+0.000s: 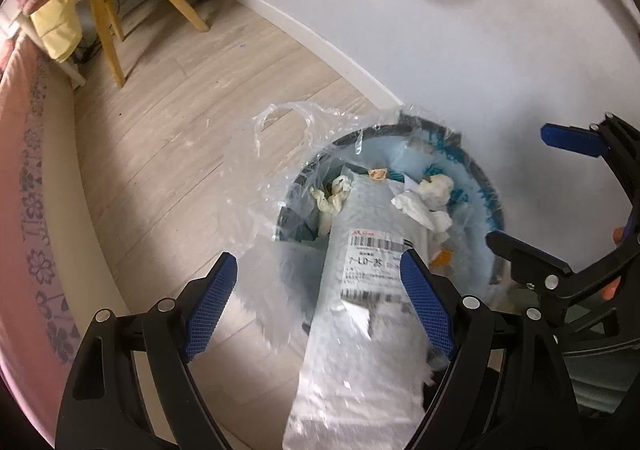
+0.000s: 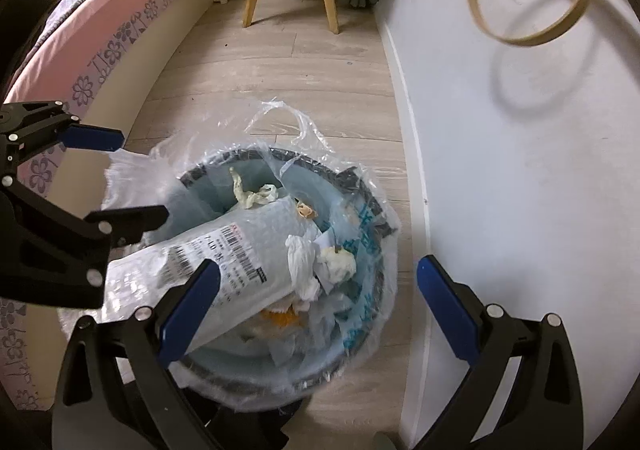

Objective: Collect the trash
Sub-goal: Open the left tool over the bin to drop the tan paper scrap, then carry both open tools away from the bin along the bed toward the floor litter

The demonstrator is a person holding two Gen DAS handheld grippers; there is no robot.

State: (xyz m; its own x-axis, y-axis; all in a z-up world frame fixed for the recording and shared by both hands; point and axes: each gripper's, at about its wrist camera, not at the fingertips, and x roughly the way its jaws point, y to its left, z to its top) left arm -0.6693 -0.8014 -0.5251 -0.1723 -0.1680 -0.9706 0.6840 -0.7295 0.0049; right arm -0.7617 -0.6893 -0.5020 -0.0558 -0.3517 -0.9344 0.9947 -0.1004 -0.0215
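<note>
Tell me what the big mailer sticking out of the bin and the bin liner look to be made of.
Mailer: looks like pale plastic bubble wrap, going by its dimpled, slightly glossy surface; a printed paper barcode label is stuck on it. Bin liner: thin clear plastic film, see-through, crinkled and shiny, with a loop handle standing up. Bin underneath: dark rim, probably plastic, though the liner hides most of it.

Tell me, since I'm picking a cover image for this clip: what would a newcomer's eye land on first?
The round trash bin on the wooden floor by the white wall, lined with a clear plastic bag. A long bubble mailer with a barcode label sticks out of it over crumpled tissues. Both the left hand-held gripper and the right hand-held gripper hang open above the bin.
</note>
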